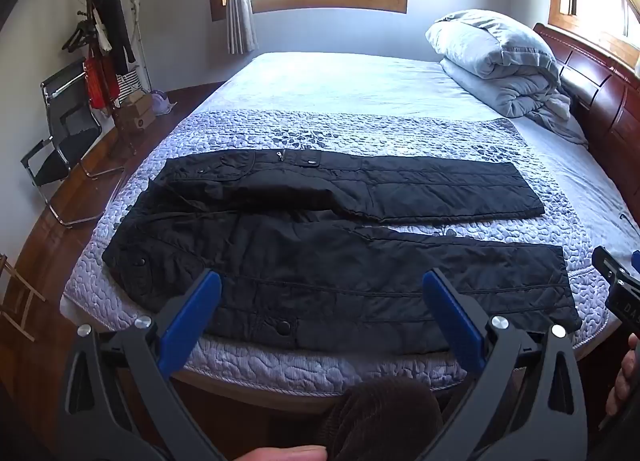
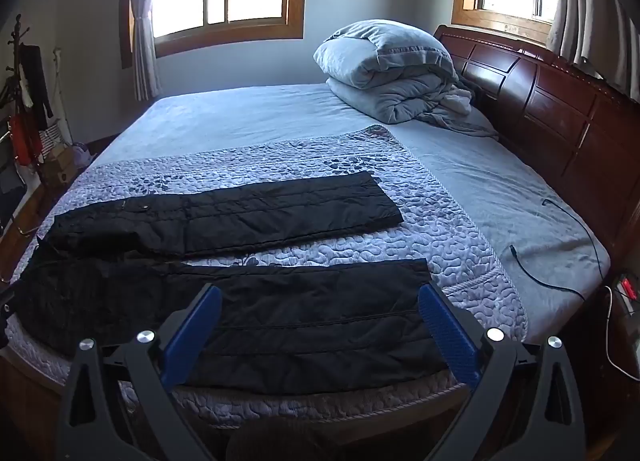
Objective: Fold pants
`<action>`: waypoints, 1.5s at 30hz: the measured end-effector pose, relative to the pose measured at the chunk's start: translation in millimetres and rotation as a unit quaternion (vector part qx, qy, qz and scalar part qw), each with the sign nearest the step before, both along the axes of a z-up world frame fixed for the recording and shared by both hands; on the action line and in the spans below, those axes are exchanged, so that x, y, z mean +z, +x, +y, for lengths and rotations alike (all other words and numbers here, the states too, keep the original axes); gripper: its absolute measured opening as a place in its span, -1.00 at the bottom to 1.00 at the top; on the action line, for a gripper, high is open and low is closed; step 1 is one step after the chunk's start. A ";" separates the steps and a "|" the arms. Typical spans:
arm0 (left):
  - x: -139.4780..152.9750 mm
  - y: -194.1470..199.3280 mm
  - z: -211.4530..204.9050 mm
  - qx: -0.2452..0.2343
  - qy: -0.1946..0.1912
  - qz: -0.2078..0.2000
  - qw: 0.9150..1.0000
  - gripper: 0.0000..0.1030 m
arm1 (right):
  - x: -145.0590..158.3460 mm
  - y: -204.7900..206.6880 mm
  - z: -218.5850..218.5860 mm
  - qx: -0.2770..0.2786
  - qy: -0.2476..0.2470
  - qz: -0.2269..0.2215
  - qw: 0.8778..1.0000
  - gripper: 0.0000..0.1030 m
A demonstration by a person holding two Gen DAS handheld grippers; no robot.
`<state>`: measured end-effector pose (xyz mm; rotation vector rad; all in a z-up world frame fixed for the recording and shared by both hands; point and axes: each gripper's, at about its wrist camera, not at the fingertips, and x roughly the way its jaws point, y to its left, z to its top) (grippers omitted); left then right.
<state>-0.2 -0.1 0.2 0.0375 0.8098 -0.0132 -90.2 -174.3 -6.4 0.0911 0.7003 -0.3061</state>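
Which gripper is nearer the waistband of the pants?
Left. The left gripper hangs open over the near leg toward the waistband; the right gripper hangs open nearer that leg's cuff.

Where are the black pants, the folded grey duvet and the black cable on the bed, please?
black pants (image 1: pixel 360 281): left wrist view, near leg.
folded grey duvet (image 2: pixel 384 73): right wrist view, middle of the bundle.
black cable (image 2: pixel 536 273): right wrist view, mid-length.

I see black pants spread flat across the frame's middle on the bed, waist left, legs right. My left gripper hangs wide apart at the bottom, above the near leg, touching nothing.
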 end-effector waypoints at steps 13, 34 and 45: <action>3.4 0.1 1.5 -0.001 -0.001 -0.002 1.000 0.95 | -0.5 -0.4 2.1 0.000 0.001 0.002 1.000 0.93; 3.8 -1.2 1.2 -0.004 0.002 -0.004 1.000 0.95 | 0.9 -0.7 -0.3 -0.004 0.007 -0.001 1.000 0.93; 1.2 0.1 0.1 -0.005 0.003 -0.001 1.000 0.95 | 0.0 0.6 -0.5 -0.004 0.008 0.001 1.000 0.93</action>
